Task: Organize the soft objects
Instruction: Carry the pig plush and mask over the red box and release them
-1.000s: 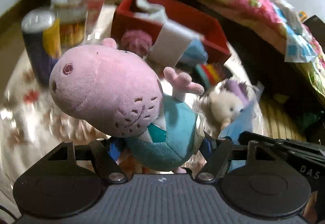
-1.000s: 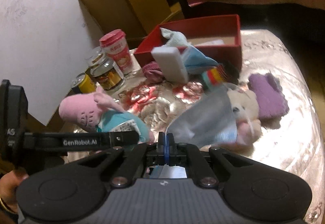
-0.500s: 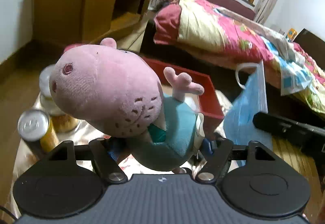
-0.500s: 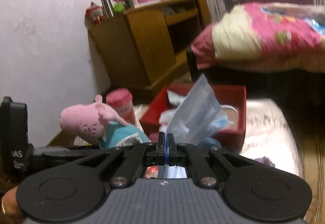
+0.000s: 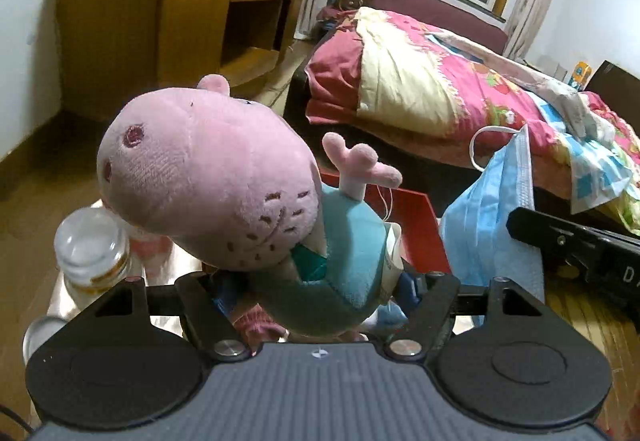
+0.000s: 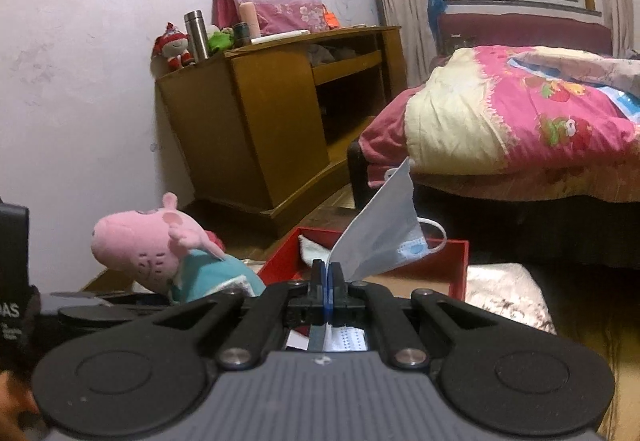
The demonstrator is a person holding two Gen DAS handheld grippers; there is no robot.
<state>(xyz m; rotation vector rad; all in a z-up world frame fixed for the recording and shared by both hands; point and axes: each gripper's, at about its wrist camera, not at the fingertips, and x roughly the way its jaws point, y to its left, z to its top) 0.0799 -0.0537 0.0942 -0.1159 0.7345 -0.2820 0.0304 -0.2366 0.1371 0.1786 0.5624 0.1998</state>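
Note:
My left gripper (image 5: 316, 289) is shut on a pink pig plush toy (image 5: 208, 177) in a teal shirt and holds it up in the air by its body. The pig also shows at the left of the right wrist view (image 6: 140, 241). My right gripper (image 6: 327, 273) is shut on a light blue face mask (image 6: 380, 233), which sticks up above the fingers. The mask shows at the right of the left wrist view (image 5: 496, 217). A red box (image 6: 440, 265) with a white cloth in it lies just beyond and below both grippers; its corner shows behind the pig (image 5: 416, 225).
A clear jar with a plastic lid (image 5: 90, 253) stands on the table at the lower left. A wooden cabinet (image 6: 280, 113) stands against the wall. A bed with a pink quilt (image 6: 520, 113) is at the right. The shiny tablecloth (image 6: 504, 293) shows right of the box.
Both grippers have risen from the table, each carrying its object. The table's other toys and cans have dropped out of view; the room now fills both views.

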